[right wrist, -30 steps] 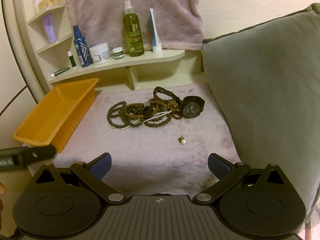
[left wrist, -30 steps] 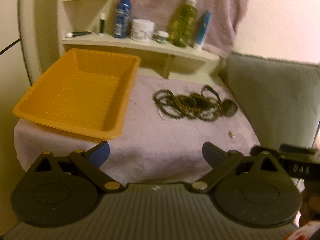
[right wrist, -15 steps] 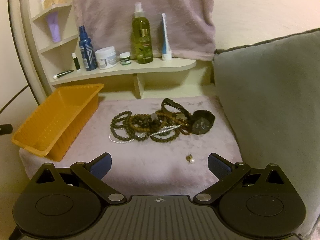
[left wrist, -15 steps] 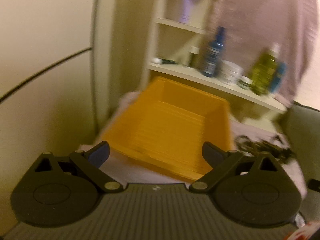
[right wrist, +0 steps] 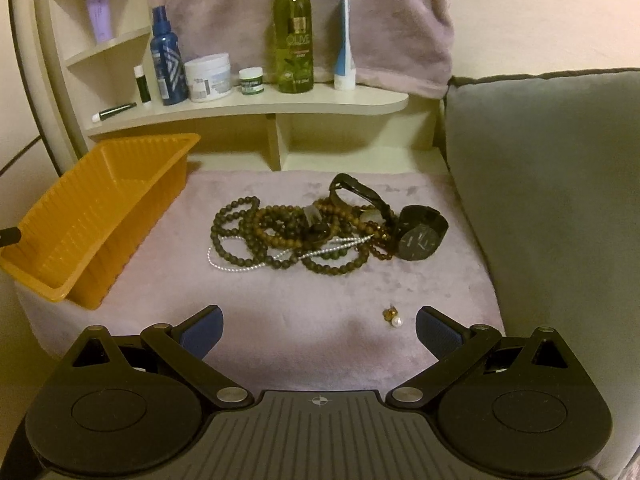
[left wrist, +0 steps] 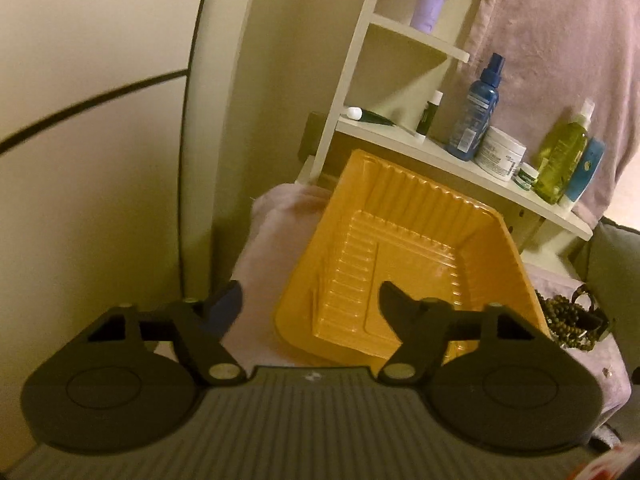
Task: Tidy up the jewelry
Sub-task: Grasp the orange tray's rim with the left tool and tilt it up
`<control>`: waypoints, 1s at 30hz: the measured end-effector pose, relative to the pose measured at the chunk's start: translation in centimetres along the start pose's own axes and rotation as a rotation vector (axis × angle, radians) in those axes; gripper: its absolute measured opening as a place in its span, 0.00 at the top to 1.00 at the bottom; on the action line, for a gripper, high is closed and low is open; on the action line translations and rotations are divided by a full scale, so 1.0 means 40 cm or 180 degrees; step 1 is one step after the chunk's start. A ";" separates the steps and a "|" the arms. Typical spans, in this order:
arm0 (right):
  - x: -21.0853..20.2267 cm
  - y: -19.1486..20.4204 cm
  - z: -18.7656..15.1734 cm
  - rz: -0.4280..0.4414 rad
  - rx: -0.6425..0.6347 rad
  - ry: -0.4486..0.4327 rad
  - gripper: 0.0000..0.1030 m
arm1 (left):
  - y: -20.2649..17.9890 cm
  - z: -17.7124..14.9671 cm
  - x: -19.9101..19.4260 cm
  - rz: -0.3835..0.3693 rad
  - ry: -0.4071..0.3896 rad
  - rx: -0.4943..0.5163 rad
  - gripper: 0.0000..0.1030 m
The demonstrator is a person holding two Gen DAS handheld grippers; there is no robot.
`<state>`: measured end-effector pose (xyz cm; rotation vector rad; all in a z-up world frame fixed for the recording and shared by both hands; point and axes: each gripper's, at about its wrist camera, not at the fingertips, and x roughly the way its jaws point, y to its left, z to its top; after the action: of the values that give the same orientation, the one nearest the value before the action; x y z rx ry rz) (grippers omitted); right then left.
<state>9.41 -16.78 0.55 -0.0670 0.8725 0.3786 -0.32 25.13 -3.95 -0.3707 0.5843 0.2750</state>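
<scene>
An empty orange plastic tray [left wrist: 420, 192] sits at the left of the pink plush cloth [right wrist: 304, 344]. My left gripper [left wrist: 310, 304] hovers at the tray's near left corner. Its jaws are closing, with the tray's corner rim between them and the pads clear of it. The tray [right wrist: 132, 220] also shows in the right wrist view. A tangle of dark bead bracelets [right wrist: 288, 236] with a pearl strand [right wrist: 256, 266] and a black watch [right wrist: 418, 236] lies mid-cloth. A small pearl earring [right wrist: 394, 318] lies just ahead of my right gripper [right wrist: 319, 320], which is open and holds nothing.
A cream shelf [right wrist: 256, 110] behind the cloth carries a blue spray bottle [right wrist: 166, 64], a white jar [right wrist: 209, 77], a green bottle [right wrist: 294, 36] and tubes. A pink towel [right wrist: 380, 20] hangs above it. A grey cushion [right wrist: 552, 200] walls the right side.
My left gripper swung left from facing the jewelry to the tray's near corner, and its jaws narrowed. The right gripper moved a little closer to the bead pile and earring.
</scene>
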 end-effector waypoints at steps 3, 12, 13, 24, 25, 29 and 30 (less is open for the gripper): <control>0.014 0.009 0.008 0.0002 -0.0034 0.0024 0.01 | 0.014 -0.005 0.028 -0.0084 0.0048 -0.0067 0.46; 0.039 0.022 0.016 -0.0032 -0.0053 0.0095 0.01 | 0.026 -0.008 0.069 -0.0220 0.0148 -0.0117 0.70; 0.041 0.022 0.015 -0.0030 -0.0048 0.0098 0.01 | 0.024 -0.008 0.070 -0.0215 0.0157 -0.0111 0.71; 0.033 0.018 0.011 0.0012 -0.0010 0.0044 0.01 | 0.030 -0.011 0.078 -0.0173 0.0270 -0.0154 0.81; 0.030 0.017 0.010 0.0011 -0.0004 0.0039 0.01 | 0.027 -0.011 0.078 -0.0164 0.0263 -0.0160 0.84; 0.020 0.004 0.007 -0.0012 0.0051 0.0010 0.01 | 0.009 -0.008 0.069 -0.0098 0.0240 -0.0109 0.91; 0.019 0.001 0.005 -0.0013 0.0068 0.0004 0.01 | 0.001 -0.007 0.065 -0.0078 0.0223 -0.0085 0.91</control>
<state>9.99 -16.47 0.12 -0.0494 0.8773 0.3655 1.61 25.43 -5.67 -0.4143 0.6449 0.2472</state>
